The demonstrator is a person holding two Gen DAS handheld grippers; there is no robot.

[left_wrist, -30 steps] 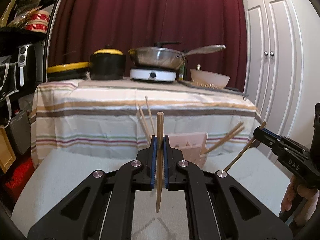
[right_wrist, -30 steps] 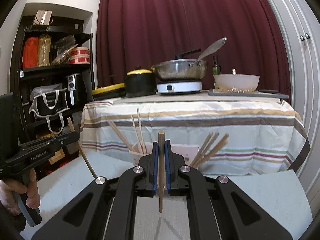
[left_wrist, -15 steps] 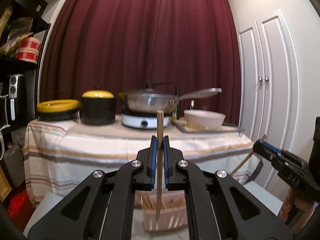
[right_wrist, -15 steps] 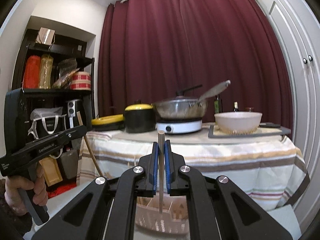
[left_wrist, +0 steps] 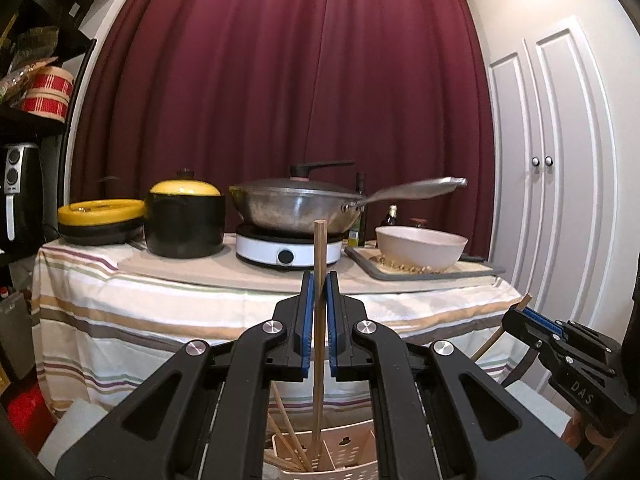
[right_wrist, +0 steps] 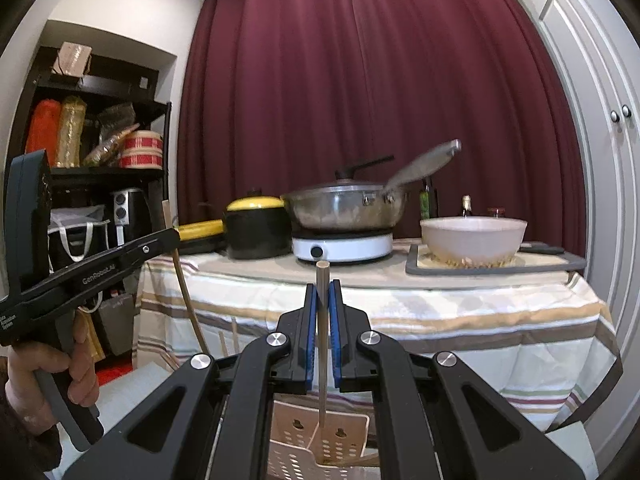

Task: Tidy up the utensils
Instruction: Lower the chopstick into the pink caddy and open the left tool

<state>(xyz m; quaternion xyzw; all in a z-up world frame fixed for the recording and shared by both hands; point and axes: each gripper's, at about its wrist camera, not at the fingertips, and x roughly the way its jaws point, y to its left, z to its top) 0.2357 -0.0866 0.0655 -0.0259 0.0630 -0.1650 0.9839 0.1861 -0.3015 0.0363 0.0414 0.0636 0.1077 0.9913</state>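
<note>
Air above utensil basket (right_wrist: 320,440) open — draped table (right_wrist: 400,312) w/ pots blocks straight ahead.

Behind, dark red curtain (left_wrist: 280,80). On striped tabletop (left_wrist: 160,304): yellow-lidded black pot (left_wrist: 184,220), steel wok (left_wrist: 296,208) on white hotplate (left_wrist: 286,250), pale bowl (left_wrist: 420,246) on grey tray (left_wrist: 432,270). At left, black shelf (right_wrist: 100,100) with red-striped tins (right_wrist: 142,154). At right, white cupboard doors (left_wrist: 552,160).

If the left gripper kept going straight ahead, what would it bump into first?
Probably the striped tablecloth hanging over the front edge of the table straight ahead. The left gripper, holding a chopstick, points nearly level at it. Nothing seems to stand between, though depth is hard to judge.
</note>
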